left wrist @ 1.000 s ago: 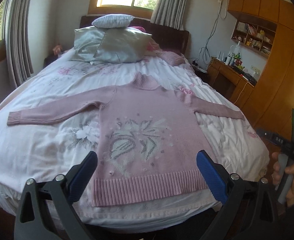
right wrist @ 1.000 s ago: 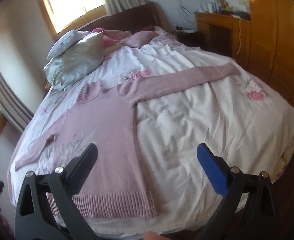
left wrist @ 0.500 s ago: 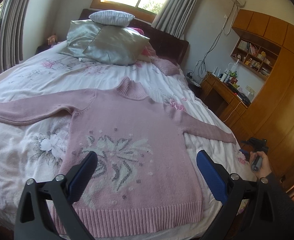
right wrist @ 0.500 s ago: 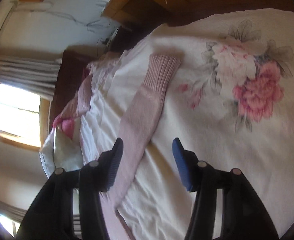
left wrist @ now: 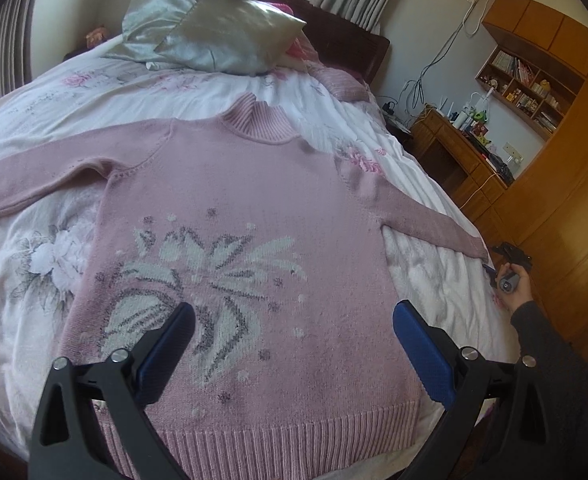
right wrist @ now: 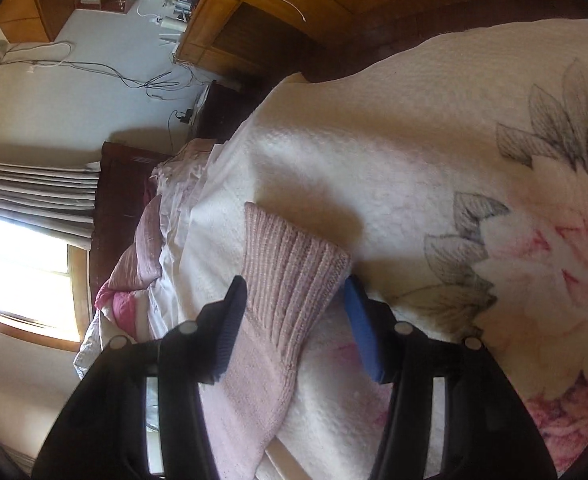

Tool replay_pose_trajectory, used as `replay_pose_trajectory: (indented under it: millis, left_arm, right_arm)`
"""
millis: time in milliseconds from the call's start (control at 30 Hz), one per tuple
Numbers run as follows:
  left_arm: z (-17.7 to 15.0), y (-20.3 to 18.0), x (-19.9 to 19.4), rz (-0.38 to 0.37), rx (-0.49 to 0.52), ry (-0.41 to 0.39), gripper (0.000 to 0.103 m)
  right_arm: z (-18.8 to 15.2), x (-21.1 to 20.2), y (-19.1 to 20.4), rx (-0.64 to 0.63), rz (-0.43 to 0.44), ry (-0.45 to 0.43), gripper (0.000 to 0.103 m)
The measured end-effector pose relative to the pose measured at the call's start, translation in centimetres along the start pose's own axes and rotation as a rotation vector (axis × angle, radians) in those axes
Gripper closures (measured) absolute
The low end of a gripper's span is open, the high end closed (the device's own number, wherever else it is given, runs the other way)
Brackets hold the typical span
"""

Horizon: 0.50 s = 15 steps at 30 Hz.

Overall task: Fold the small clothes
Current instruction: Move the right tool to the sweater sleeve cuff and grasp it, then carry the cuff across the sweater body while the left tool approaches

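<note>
Sweater cuff (right wrist: pixel 294 264) between parted right fingers (right wrist: pixel 231 332); left fingers (left wrist: pixel 165 354) apart above hem.

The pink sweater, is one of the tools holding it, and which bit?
Not yet. The right tool is open, its fingers either side of the sleeve cuff of the pink sweater. The left tool is open above the sweater's body, holding nothing.

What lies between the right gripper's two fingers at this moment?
In the right wrist view, the ribbed cuff of the pink sweater's sleeve lies between the open right gripper fingers, on the floral bedspread.
</note>
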State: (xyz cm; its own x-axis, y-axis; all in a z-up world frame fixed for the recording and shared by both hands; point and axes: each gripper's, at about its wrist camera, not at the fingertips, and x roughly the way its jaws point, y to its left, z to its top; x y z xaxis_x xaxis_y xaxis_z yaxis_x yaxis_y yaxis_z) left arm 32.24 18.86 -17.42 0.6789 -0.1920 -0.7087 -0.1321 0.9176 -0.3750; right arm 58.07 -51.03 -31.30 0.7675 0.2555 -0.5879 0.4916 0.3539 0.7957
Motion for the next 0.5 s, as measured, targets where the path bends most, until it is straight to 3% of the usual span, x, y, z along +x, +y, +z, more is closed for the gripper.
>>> replay_pose_trajectory:
  millis: [133, 200, 300, 500]
  left_arm:
    - [0.0, 1.1, 1.3, -0.048, -0.065, 0.037, 0.004]
    - [0.1, 2.0, 2.4, -0.094, -0.127, 0.071, 0.004]
    - [0.4, 3.5, 4.3, -0.175, -0.217, 0.142, 0.004]
    - [1.8, 4.2, 6.1, -0.293, -0.251, 0.218, 0.004]
  right_arm:
    - [0.3, 0.4, 0.9, -0.047, -0.017, -0.006, 0.067]
    - [0.4, 0.4, 1.4, -0.072, -0.015, -0.015, 0.085]
    - [0.1, 0.2, 3.1, -0.147, -0.013, -0.022, 0.097]
    - [-3.1, -1.6, 9.8, -0.356, 0.031, -0.021, 0.098]
